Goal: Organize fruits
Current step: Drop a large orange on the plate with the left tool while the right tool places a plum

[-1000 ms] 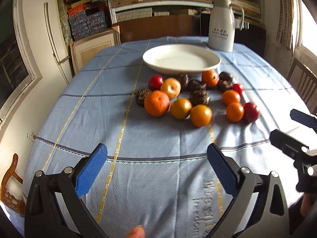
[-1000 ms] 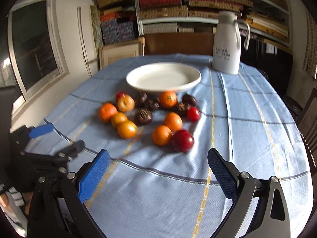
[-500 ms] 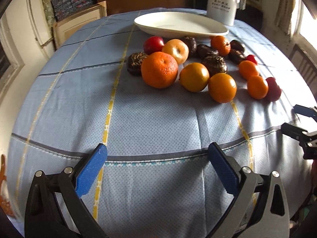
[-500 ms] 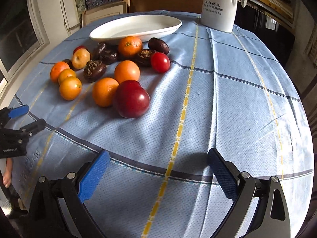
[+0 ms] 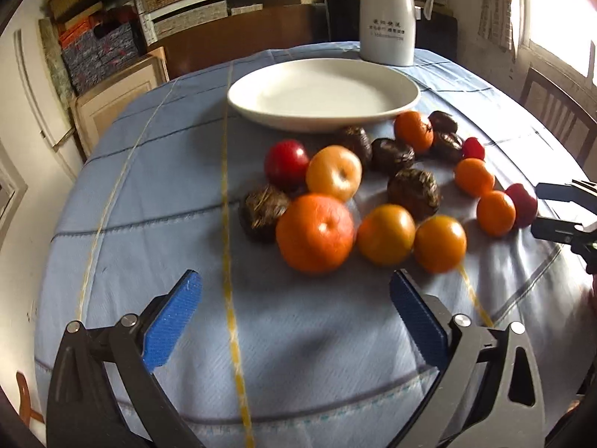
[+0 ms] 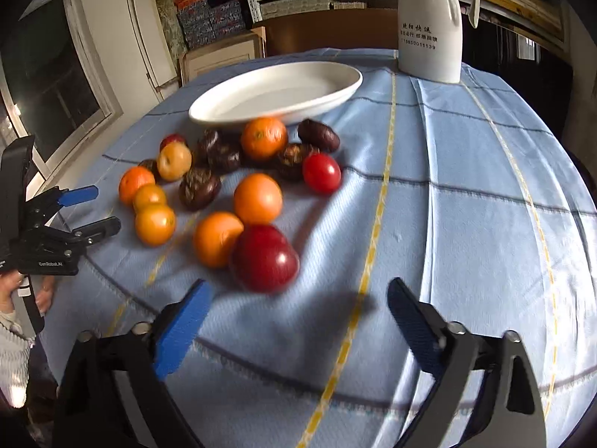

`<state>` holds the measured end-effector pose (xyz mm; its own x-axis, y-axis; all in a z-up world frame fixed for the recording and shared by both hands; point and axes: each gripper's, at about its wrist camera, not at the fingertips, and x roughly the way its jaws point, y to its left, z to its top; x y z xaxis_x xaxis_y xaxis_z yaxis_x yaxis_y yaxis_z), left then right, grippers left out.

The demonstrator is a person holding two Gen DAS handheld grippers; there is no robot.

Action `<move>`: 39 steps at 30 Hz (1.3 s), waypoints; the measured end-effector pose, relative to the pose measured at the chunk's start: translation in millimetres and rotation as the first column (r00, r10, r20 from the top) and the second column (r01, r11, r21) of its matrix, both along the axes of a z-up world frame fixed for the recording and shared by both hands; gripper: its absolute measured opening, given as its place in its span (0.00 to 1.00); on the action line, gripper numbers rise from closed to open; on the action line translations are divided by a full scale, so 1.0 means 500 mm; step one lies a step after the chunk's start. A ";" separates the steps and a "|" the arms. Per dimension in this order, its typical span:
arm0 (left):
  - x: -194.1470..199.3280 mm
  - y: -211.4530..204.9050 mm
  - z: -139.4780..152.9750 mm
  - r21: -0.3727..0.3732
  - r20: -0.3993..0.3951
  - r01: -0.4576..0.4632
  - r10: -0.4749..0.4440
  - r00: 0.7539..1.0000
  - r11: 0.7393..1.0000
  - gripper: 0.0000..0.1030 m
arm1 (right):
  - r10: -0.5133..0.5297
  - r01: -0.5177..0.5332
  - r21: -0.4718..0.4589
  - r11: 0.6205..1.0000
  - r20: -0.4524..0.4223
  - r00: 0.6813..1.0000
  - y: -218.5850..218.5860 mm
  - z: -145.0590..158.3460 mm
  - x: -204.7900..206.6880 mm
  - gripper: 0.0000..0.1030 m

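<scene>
Several oranges, red apples and dark wrinkled fruits lie loose on the blue tablecloth, in front of an empty white oval plate [image 5: 322, 93] [image 6: 276, 91]. My left gripper [image 5: 294, 287] hovers just short of the large orange [image 5: 315, 233]. Its jaws are wide and closing, with only cloth between them. My right gripper [image 6: 298, 291] is just short of the big red apple [image 6: 265, 257], which lies against an orange [image 6: 214, 239]. Its jaws are closing too and touch nothing. The left gripper [image 6: 80, 209] also shows in the right wrist view, and the right gripper [image 5: 548, 211] in the left wrist view.
A white thermos jug [image 6: 429, 22] stands behind the plate at the far side of the table. A wooden chair [image 5: 559, 112] is at the right edge. Stacked boxes and shelves fill the back wall. A hand [image 6: 22, 291] holds the left gripper's handle.
Both grippers have come forward and lower toward the fruit, which now looms larger. The right gripper's jaws have narrowed a little.
</scene>
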<state>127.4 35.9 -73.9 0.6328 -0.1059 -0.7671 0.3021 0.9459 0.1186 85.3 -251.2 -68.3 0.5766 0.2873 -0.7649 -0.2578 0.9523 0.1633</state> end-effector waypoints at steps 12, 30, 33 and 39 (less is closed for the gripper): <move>0.045 -0.020 -0.028 -0.065 -0.077 0.038 -0.043 0.996 0.997 0.43 | 0.089 -0.087 0.060 0.994 -0.034 0.995 0.036 -0.015 0.027 0.39; 0.176 -0.027 0.069 -0.197 0.011 -0.028 0.031 0.999 0.980 0.43 | -0.012 -0.002 0.170 0.985 0.081 0.997 0.061 0.095 0.206 0.38; 0.226 -0.040 0.063 -0.218 0.001 -0.049 0.050 0.999 0.975 0.43 | -0.031 0.016 0.165 0.986 0.087 0.996 0.084 0.093 0.270 0.38; 0.273 -0.054 0.050 -0.208 0.037 -0.066 0.075 0.997 0.976 0.64 | -0.032 0.023 0.136 0.990 0.062 0.998 0.119 0.053 0.335 0.41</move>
<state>264.1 8.7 -48.8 0.6770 -0.2132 -0.7044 0.2328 0.9700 -0.0699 252.7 -191.8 -41.6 0.6323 0.3692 -0.6811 -0.2460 0.9293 0.2753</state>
